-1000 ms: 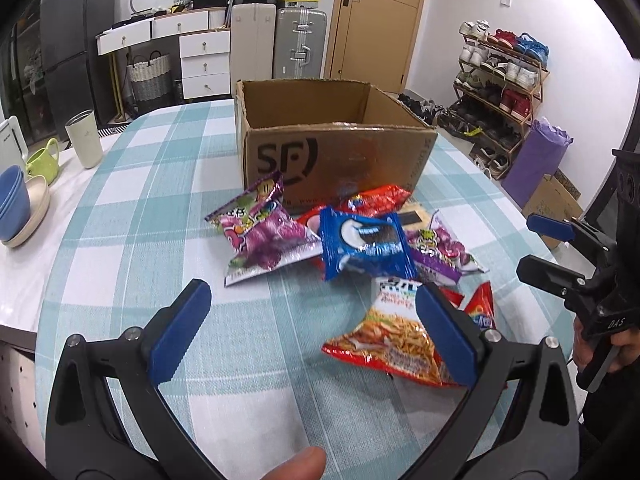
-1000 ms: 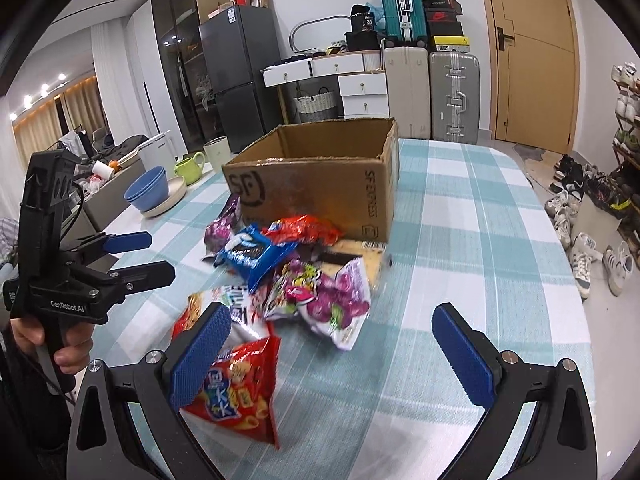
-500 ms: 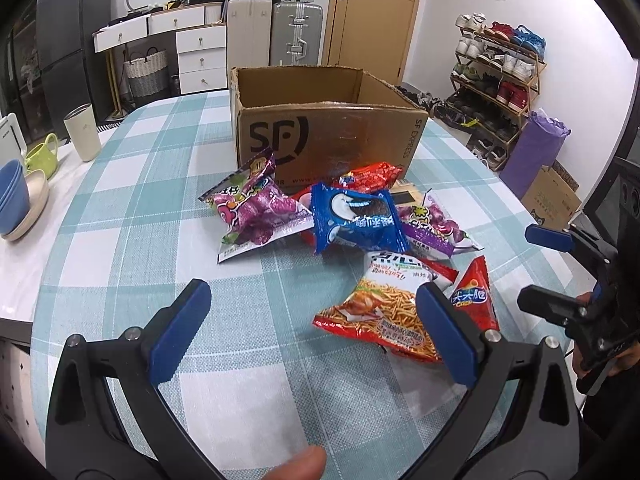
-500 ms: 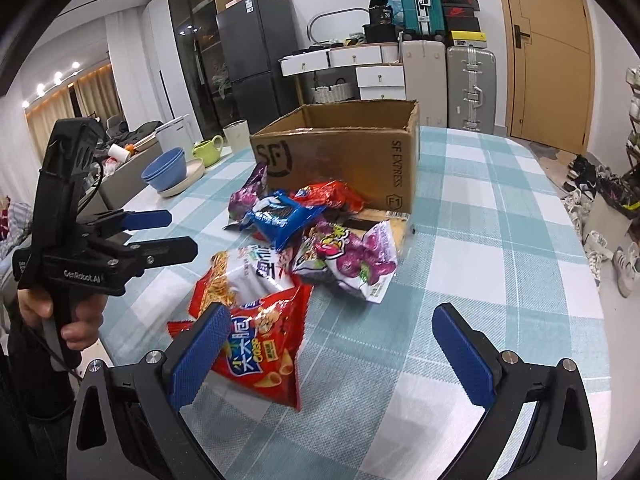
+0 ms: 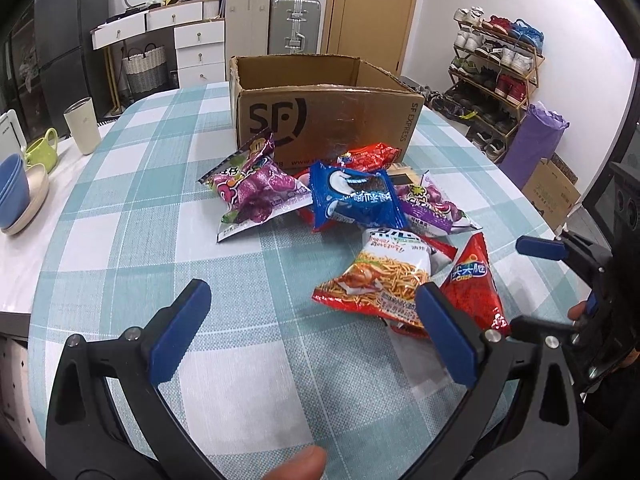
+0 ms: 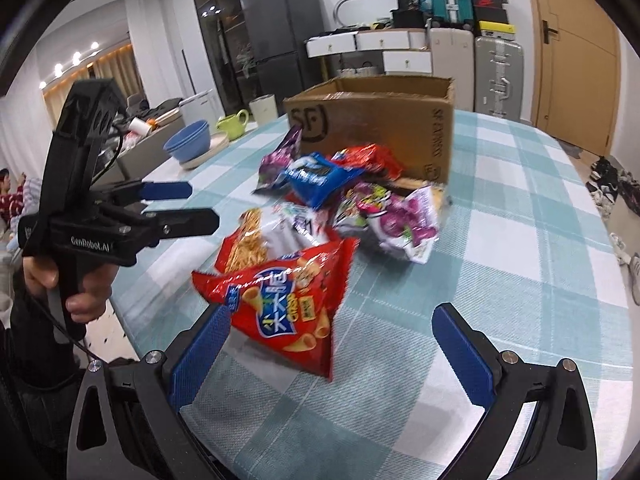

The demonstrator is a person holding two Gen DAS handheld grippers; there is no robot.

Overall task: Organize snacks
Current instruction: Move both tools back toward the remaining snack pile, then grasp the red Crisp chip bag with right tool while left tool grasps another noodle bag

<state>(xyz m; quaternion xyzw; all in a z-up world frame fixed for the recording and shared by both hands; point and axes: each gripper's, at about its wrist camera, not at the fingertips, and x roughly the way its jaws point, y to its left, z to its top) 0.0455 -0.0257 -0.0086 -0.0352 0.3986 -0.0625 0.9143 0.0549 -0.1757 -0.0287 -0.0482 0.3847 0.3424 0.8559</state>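
Several snack bags lie in a pile on the checked tablecloth in front of an open cardboard box (image 5: 332, 120) (image 6: 376, 128). Nearest is a red cone-snack bag (image 6: 280, 304) (image 5: 474, 280), and a noodle-snack bag (image 5: 384, 276) (image 6: 248, 240) partly overlaps it. Behind them are a blue cookie pack (image 5: 354, 200) (image 6: 316, 176), two purple candy bags (image 5: 256, 192) (image 6: 396, 216) and a red pack (image 5: 372, 154). My left gripper (image 5: 312, 320) (image 6: 202, 205) is open above bare cloth, left of the noodle bag. My right gripper (image 6: 332, 340) (image 5: 520, 286) is open, just short of the red bag.
A beige cup (image 5: 83, 124), a green mug (image 5: 40, 154) and stacked blue bowls (image 5: 14, 188) stand on the white counter to the left. The table's rounded edge (image 6: 624, 320) runs close on the right. A shoe rack (image 5: 496, 64) and suitcases line the walls.
The right gripper has come closer to the red cone-snack bag, which now looks larger between its fingers. The left gripper has drawn back a little. Both stayed open.
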